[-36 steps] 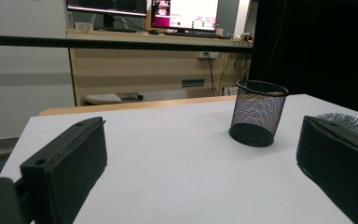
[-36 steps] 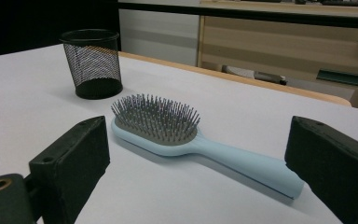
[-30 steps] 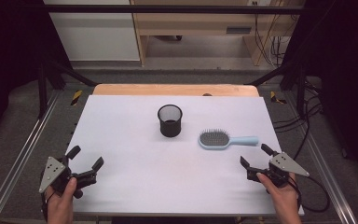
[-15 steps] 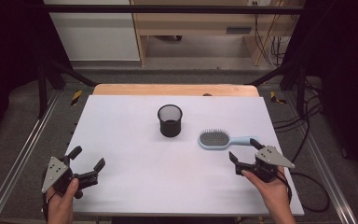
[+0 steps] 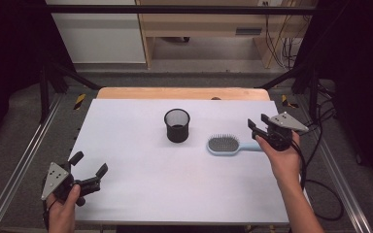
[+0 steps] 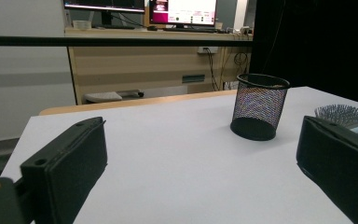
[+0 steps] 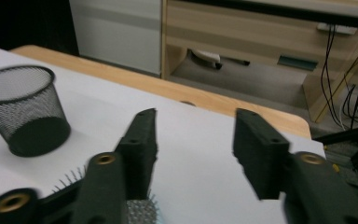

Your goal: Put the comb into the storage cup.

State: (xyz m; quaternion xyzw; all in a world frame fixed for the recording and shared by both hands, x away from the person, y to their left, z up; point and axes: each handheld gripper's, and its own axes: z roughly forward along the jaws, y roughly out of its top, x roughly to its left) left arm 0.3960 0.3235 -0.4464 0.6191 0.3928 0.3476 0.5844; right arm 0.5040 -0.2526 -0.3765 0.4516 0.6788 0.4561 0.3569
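- The right gripper hangs over the handle of the hairbrush; its jaws have just been closing and stand half wide, with nothing pressed between them.
- The hairbrush lies flat on the white table, at 4 o'clock from the mesh cup.
- The left gripper rests at 7 o'clock of the table, jaws wide and empty.

Even overhead light keeps the white worktop bright, its surroundings dark; shadows fall soft, and the right gripper view's foreground blurs.

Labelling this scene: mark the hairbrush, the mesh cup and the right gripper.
hairbrush (image 5: 223, 144), high view, bristle head.
mesh cup (image 5: 177, 127), high view, outer wall.
right gripper (image 5: 259, 125), high view, between its fingertips.
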